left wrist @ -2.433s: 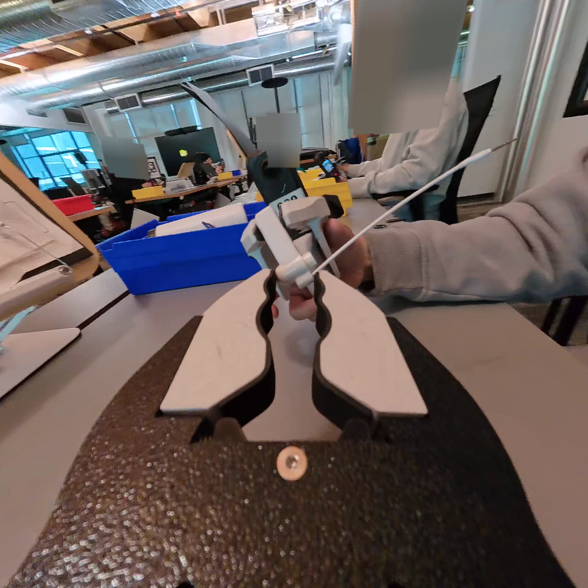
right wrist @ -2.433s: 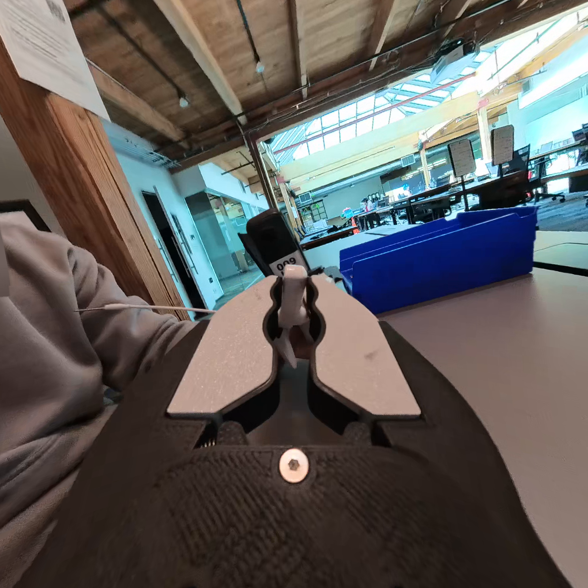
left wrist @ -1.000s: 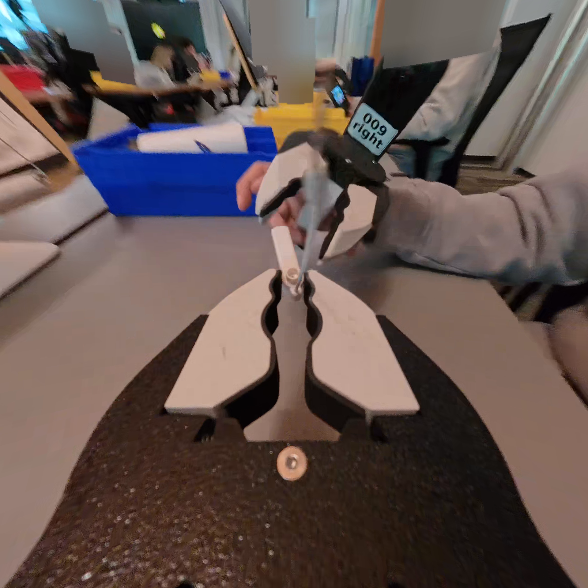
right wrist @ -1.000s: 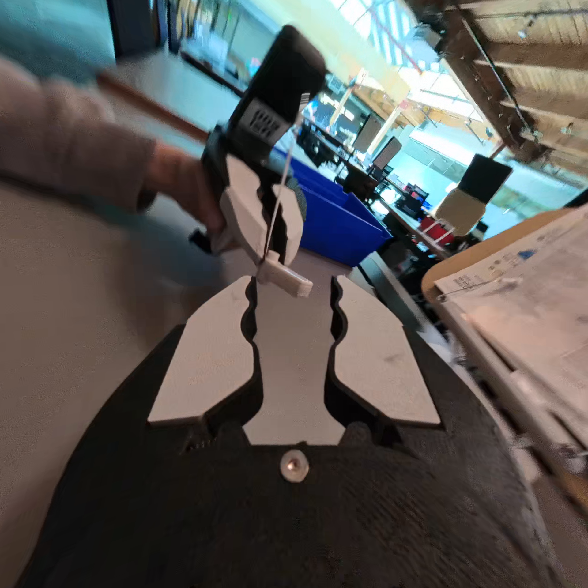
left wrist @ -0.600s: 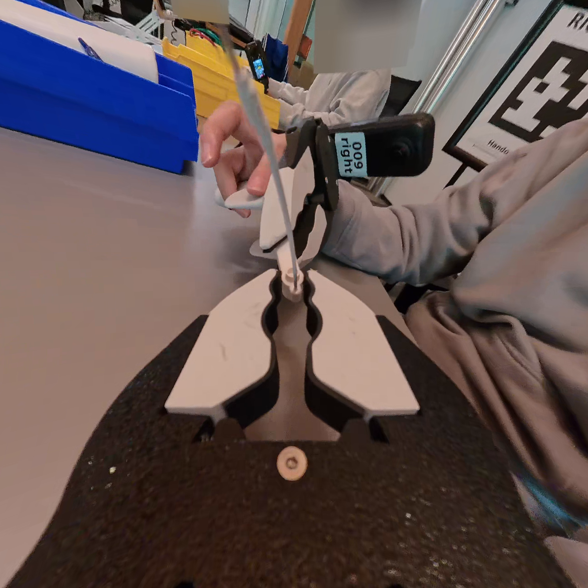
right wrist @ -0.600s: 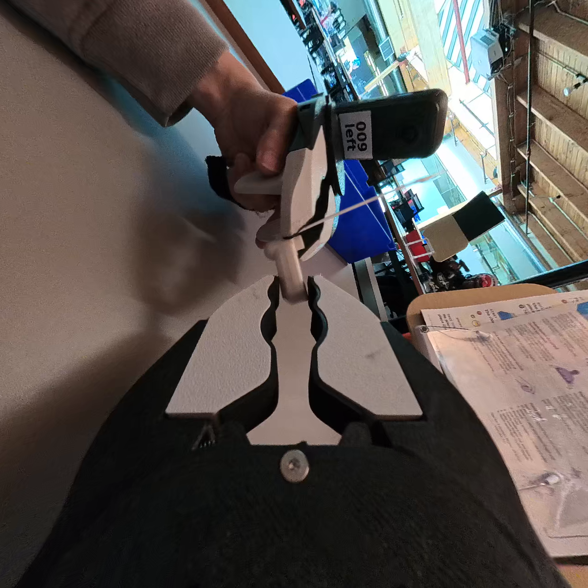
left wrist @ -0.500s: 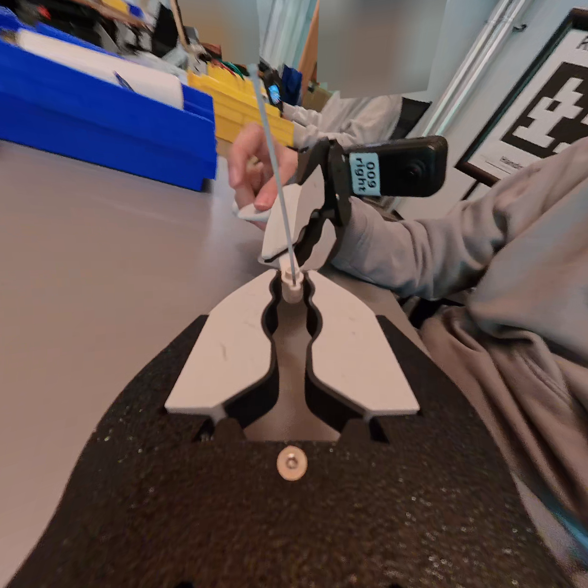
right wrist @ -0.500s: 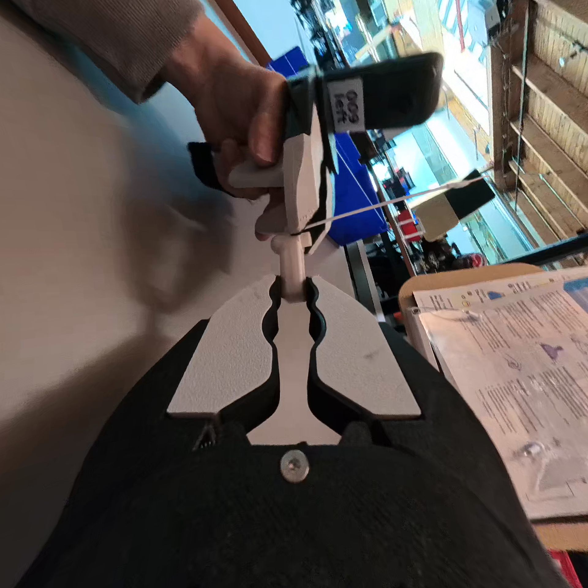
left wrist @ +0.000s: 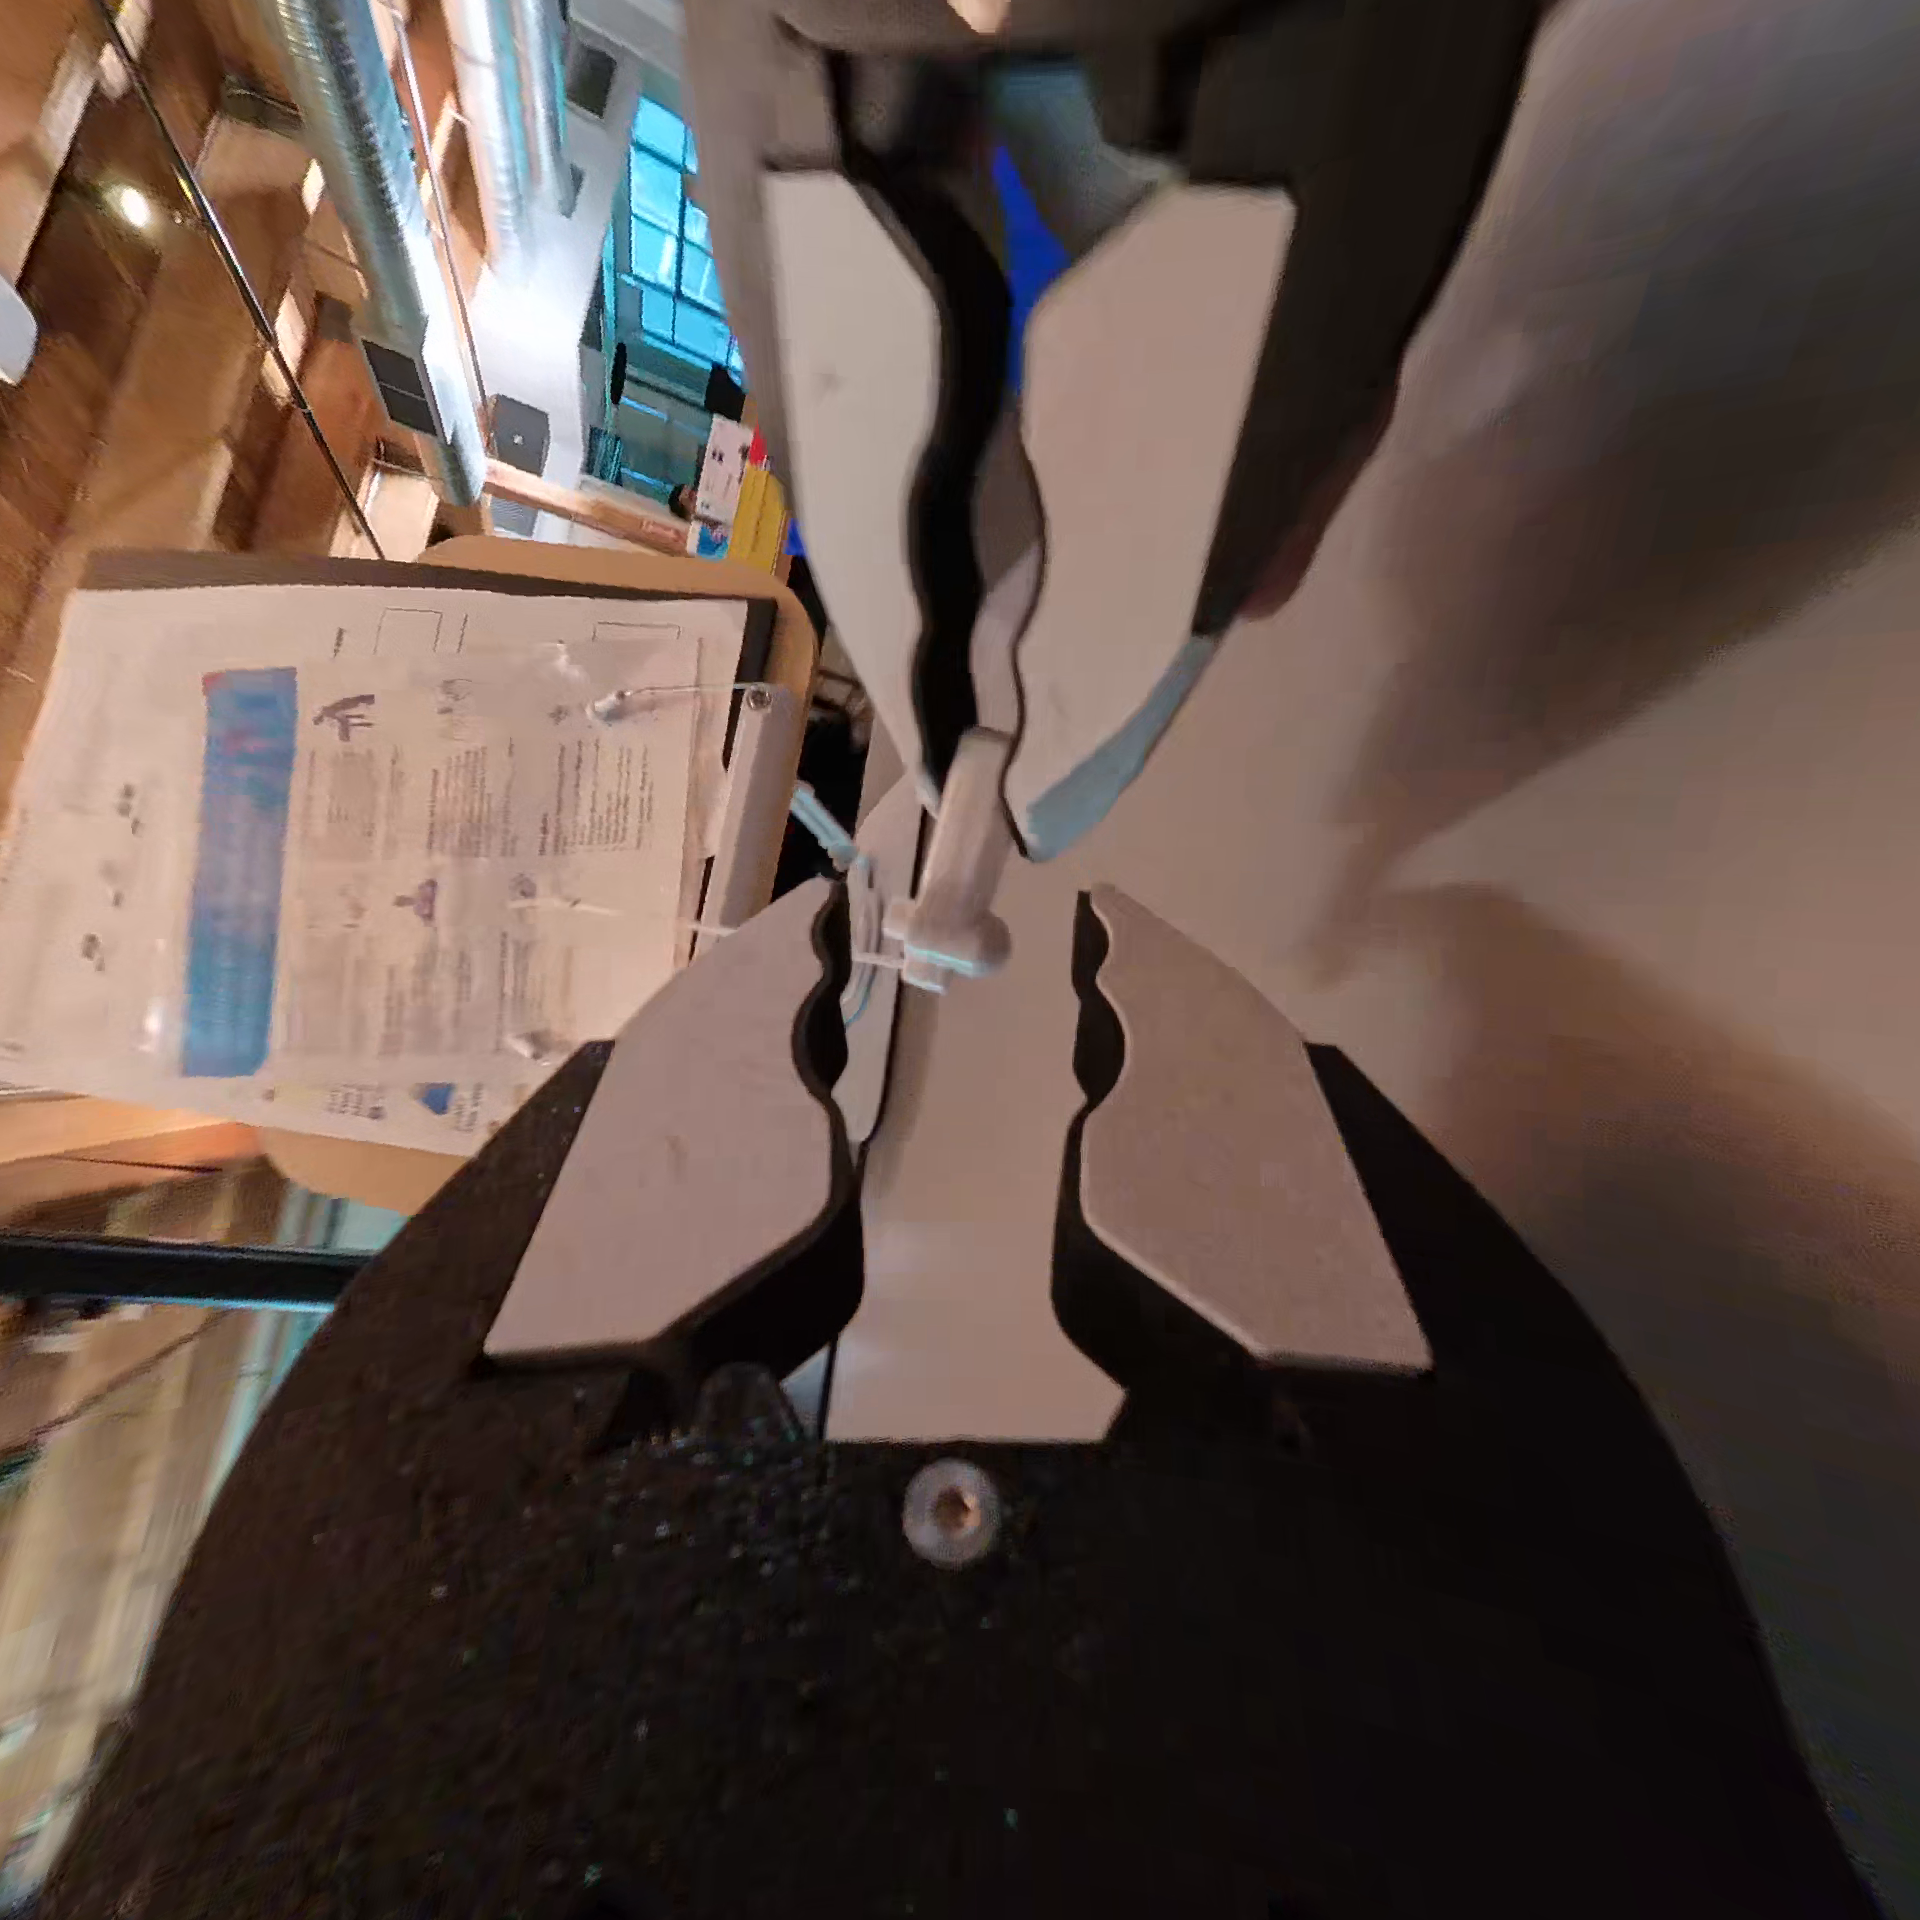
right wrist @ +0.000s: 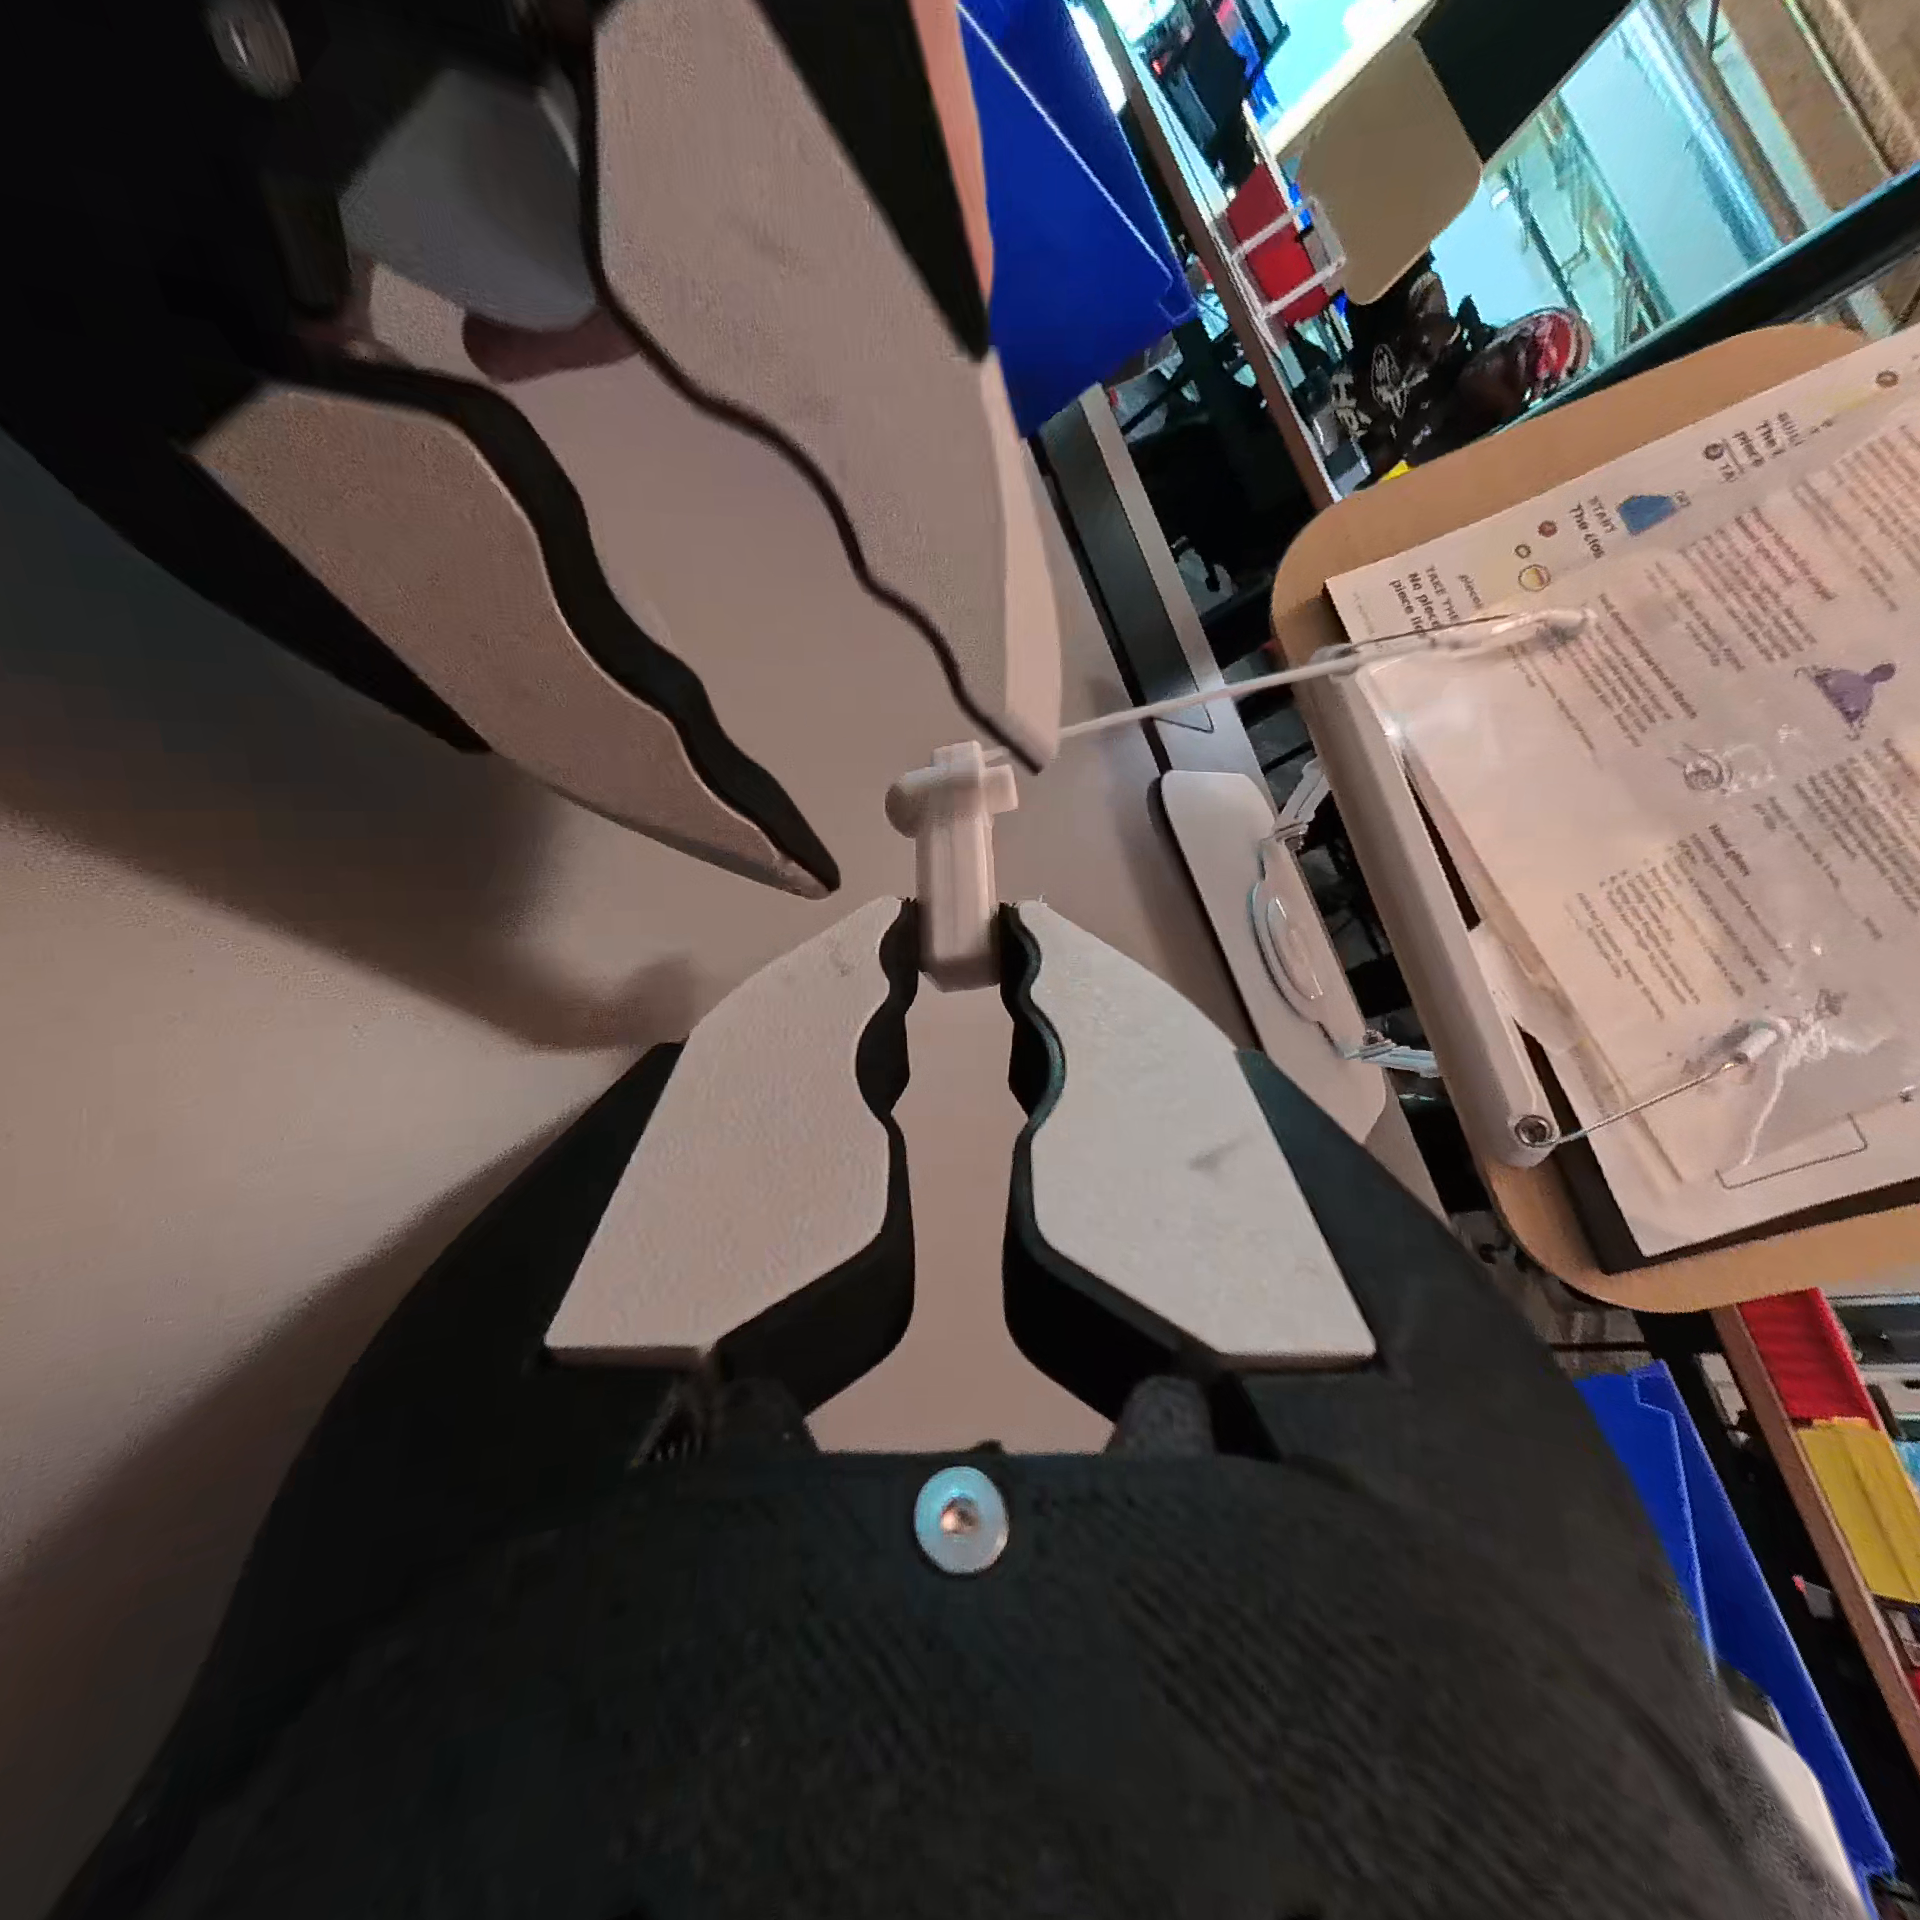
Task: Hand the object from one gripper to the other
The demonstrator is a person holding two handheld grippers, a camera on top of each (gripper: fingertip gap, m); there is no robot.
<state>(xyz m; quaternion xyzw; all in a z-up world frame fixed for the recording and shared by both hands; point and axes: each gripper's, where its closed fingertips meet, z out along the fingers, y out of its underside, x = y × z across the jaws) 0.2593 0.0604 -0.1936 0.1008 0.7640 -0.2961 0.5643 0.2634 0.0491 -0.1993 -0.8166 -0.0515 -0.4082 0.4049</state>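
Observation:
The object is a small white T-shaped plastic piece [right wrist: 951,852] with a thin white rod [right wrist: 1195,707] sticking out of its head. My right gripper [right wrist: 956,912] is shut on the piece's stem and holds it above the table. My left gripper [left wrist: 964,896] is open, its fingertips [left wrist: 821,914] standing on either side of the piece's head [left wrist: 951,935] without clamping it. In the left wrist view the right gripper [left wrist: 971,800] comes in from the top, shut on the stem. In the right wrist view the left gripper [right wrist: 930,821] comes in from the upper left, with its jaws spread.
A brown board stand with a laminated printed sheet [right wrist: 1662,831] stands close on the right of the right wrist view and shows at the left of the left wrist view [left wrist: 416,831]. Blue bins [right wrist: 1049,260] lie behind. The beige table [right wrist: 208,1039] lies below the grippers.
My left gripper, shut on the piece before, has opened. My right gripper, open a second ago, closed on the stem and still holds it. Both grippers have turned and come closer together.

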